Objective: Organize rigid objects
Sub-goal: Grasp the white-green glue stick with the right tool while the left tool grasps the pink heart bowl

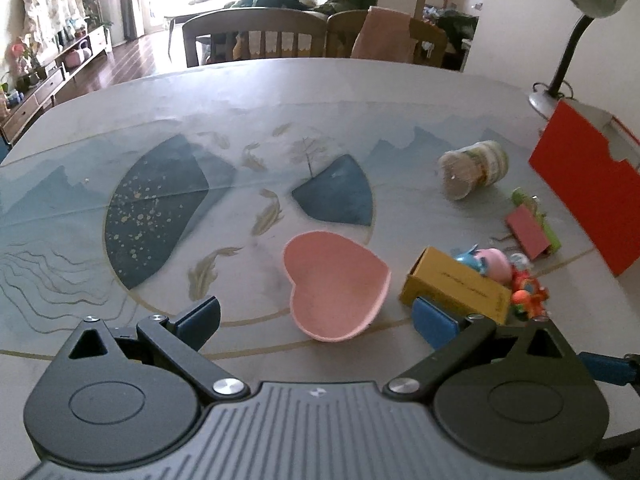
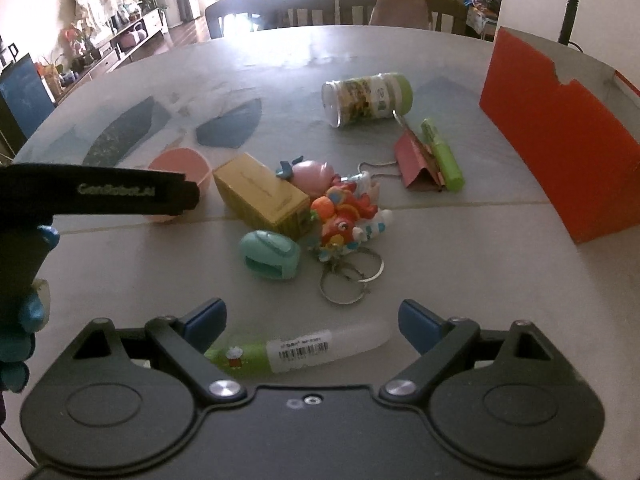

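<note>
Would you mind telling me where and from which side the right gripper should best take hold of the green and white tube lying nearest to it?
Probably grip the tube across its labelled middle, coming down from above. It lies flat on the table, crosswise between the open fingers of the right gripper, so the wrist would likely need turning for the pads to close on its long round sides, not its ends.

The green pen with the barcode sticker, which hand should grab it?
Probably the right. The right hand-held gripper is open with the green pen lying just below its fingertips. The left hand-held gripper faces the pink heart dish instead.
</note>
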Tool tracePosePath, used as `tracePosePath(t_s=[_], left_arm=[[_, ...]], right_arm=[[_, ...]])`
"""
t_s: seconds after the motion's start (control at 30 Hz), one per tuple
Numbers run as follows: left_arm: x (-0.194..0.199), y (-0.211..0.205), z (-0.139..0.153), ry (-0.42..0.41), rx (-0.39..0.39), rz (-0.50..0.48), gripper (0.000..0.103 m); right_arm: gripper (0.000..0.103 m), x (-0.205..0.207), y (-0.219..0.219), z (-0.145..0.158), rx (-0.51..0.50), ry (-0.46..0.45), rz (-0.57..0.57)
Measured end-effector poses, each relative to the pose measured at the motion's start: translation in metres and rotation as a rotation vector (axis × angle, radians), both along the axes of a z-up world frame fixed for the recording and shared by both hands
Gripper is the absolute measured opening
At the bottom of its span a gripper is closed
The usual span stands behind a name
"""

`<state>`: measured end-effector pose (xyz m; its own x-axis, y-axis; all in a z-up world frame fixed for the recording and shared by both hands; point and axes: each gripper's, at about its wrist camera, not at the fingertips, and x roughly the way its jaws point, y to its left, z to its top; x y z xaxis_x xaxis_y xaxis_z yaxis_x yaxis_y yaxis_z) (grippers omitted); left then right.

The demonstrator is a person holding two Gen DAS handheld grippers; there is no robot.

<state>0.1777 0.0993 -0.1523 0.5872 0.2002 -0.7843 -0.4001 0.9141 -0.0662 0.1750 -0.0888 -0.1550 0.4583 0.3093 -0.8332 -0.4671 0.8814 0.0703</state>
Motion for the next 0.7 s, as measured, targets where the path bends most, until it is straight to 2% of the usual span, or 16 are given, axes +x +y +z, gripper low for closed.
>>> tracePosePath(t_s=[0.5, 0.6, 0.7], left_arm=[[0.017, -0.001, -0.019, 0.017, 0.038, -0.013, 0.103], [0.019, -0.001, -0.021, 0.015, 0.048, -0.015, 0.102], [0.02, 0.0, -0.023, 0.013, 0.049, -0.01, 0.101]], right_arm=[[0.092, -0.015, -0.028, -0.004, 0.004, 0.016, -0.053], [0.089, -0.02, -0.035, -0.006, -0.014, 0.007, -0.044], [0.081, -0.025, -0.035, -0.005, -0.034, -0.008, -0.018]])
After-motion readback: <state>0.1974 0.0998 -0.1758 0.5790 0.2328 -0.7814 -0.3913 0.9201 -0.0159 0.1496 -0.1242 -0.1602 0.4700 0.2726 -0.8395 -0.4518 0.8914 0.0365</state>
